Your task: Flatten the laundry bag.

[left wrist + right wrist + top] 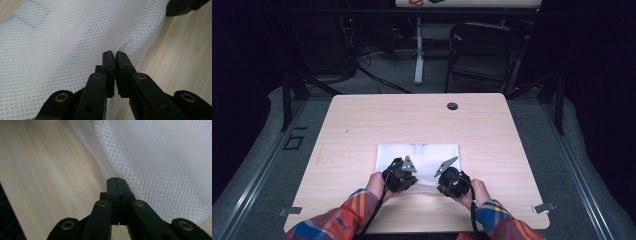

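Observation:
A white mesh cloth (418,152) lies flat on the wooden table (362,125), near its front middle. Both grippers sit at the cloth's near edge, held by hands in plaid sleeves. In the left gripper view the left gripper (115,53) is shut on a pinched fold of the mesh cloth (62,45) at its edge. The right gripper (117,180) is likewise shut on the hem of the mesh cloth (160,160), beside bare wood. From above, the left gripper (404,169) holds the near-left part and the right gripper (446,171) the near-right part.
A round dark cable hole (452,106) sits near the table's far edge. A black folding chair (482,50) and a white desk leg (419,50) stand beyond the table. Metal clips (544,207) mark the front corners. Part of the right gripper (185,6) shows at the left gripper view's top right.

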The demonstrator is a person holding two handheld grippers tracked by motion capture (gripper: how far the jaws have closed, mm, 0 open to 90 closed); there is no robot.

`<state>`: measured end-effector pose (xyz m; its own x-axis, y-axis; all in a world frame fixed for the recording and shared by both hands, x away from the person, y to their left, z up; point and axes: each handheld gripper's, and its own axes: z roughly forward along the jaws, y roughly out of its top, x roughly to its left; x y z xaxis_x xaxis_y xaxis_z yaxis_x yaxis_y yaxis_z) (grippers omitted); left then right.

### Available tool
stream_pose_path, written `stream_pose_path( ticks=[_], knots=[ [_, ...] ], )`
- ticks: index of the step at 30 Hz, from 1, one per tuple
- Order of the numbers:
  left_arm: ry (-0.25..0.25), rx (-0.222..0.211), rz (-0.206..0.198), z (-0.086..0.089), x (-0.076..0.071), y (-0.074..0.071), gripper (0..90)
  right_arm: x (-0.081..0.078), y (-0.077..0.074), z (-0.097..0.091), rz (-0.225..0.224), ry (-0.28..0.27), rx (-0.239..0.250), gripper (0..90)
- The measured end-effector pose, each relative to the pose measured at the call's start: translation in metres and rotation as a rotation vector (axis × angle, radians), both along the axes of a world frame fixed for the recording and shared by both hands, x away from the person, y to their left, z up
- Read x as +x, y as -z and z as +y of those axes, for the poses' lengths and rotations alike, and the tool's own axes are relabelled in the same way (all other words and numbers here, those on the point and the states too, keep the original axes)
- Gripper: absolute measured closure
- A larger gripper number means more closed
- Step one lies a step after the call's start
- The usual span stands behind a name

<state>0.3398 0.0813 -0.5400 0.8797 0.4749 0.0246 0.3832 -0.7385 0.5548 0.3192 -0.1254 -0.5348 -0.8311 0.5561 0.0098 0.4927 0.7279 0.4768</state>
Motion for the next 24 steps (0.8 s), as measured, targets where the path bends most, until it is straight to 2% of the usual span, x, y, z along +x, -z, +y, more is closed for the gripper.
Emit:
stream_pose_path(
  ticks=[5,9,12,15,17,19,20,24],
  knots=[
    [-0.011,-0.012,-0.002,0.0,0.0,0.0,86.7,0.006,0.01,0.003,-0.026,0.007,-0.016,90.0],
    [-0.032,-0.033,-0.008,0.001,0.001,-0.002,86.9,0.006,0.016,0.01,-0.018,-0.025,-0.029,90.0],
    [-0.027,-0.034,-0.014,0.001,0.001,-0.002,86.9,0.004,0.017,0.017,-0.058,-0.036,-0.04,90.0],
    [-0.027,-0.034,-0.015,0.0,0.0,-0.003,86.9,0.007,0.019,0.016,-0.105,-0.013,-0.037,90.0],
    [-0.021,-0.031,-0.016,0.001,0.001,-0.003,87.0,0.008,0.019,0.016,-0.114,-0.005,-0.045,90.0],
    [-0.02,-0.032,-0.012,0.001,0.001,-0.003,87.0,0.011,0.022,0.014,-0.105,0.01,-0.039,90.0],
    [-0.024,-0.038,-0.01,0.001,0.0,-0.003,86.9,0.012,0.024,0.012,-0.106,0.01,-0.057,90.0],
    [-0.019,-0.034,-0.014,0.001,0.0,-0.003,87.0,0.014,0.024,0.011,-0.099,0.012,-0.059,90.0]
  ],
)
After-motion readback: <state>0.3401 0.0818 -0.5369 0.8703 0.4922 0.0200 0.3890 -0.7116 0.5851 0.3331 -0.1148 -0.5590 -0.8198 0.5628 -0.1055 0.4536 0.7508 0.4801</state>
